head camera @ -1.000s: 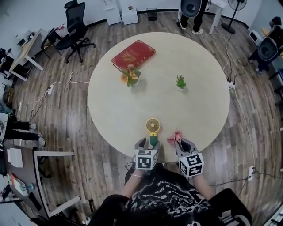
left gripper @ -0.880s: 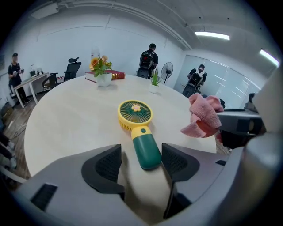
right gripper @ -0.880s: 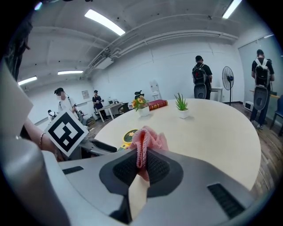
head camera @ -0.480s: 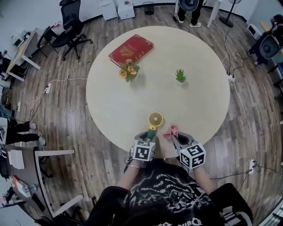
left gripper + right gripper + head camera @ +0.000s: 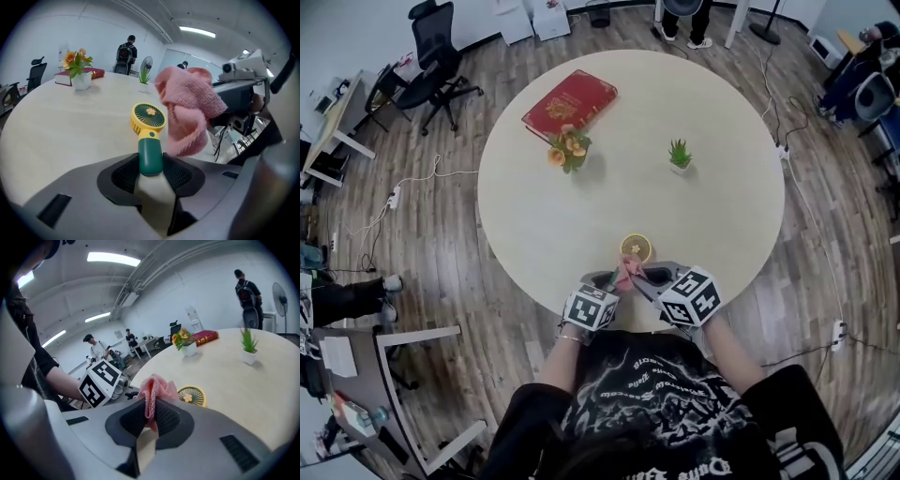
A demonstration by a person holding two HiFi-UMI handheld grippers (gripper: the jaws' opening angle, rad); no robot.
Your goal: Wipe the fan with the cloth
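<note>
At the near edge of the round table [image 5: 581, 216], your left gripper [image 5: 151, 165] has just been closing and now pinches the mini fan [image 5: 149, 136] by the bottom of its green handle [image 5: 150, 154]. Your right gripper [image 5: 149, 416] is clamped on the pink cloth [image 5: 157, 387], bunched right beside the yellow grille [image 5: 149, 117]. Wipe too hard and that fan could pivot or slip out; loose folds might snag the grille too.

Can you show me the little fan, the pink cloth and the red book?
fan [image 5: 149, 117], left gripper view, on its round yellow head.
pink cloth [image 5: 187, 110], left gripper view, on the middle of the bunched fabric.
red book [image 5: 570, 101], head view, on its cover.
</note>
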